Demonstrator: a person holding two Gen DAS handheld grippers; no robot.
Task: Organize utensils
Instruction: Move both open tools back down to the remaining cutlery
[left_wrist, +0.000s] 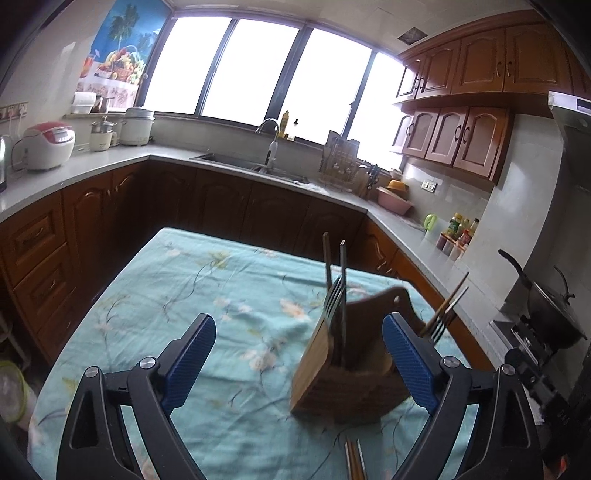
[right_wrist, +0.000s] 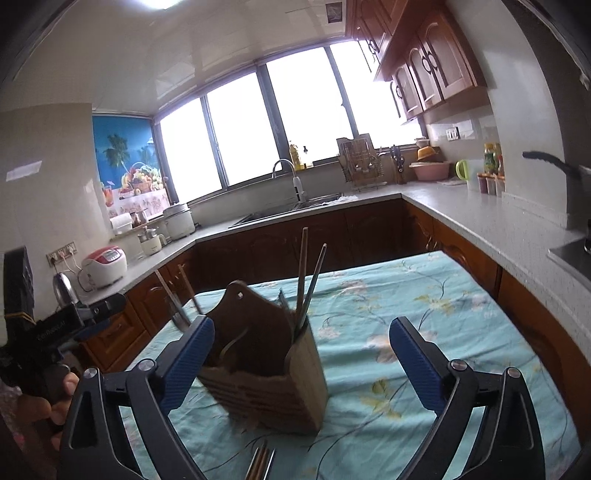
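Observation:
A wooden utensil holder (left_wrist: 343, 373) stands on the table with the turquoise floral cloth (left_wrist: 207, 295). It holds a fork (left_wrist: 334, 295) and two chopsticks (left_wrist: 342, 266) on one side and a fork and a chopstick (left_wrist: 445, 310) on the other. More utensil ends (left_wrist: 354, 459) lie on the cloth in front of it. My left gripper (left_wrist: 299, 362) is open and empty, the holder just inside its right finger. In the right wrist view my right gripper (right_wrist: 301, 360) is open and empty with the holder (right_wrist: 269, 373) between its fingers, near the left one. Loose utensil ends (right_wrist: 260, 461) show there too.
Wooden cabinets and a grey counter (left_wrist: 92, 166) wrap around the table, with a sink (left_wrist: 251, 164), rice cooker (left_wrist: 50, 146), dish rack (left_wrist: 338, 162) and bottles (left_wrist: 458, 232). A wok (left_wrist: 554, 306) sits on the stove at right. The left gripper's body (right_wrist: 44, 332) shows at the left.

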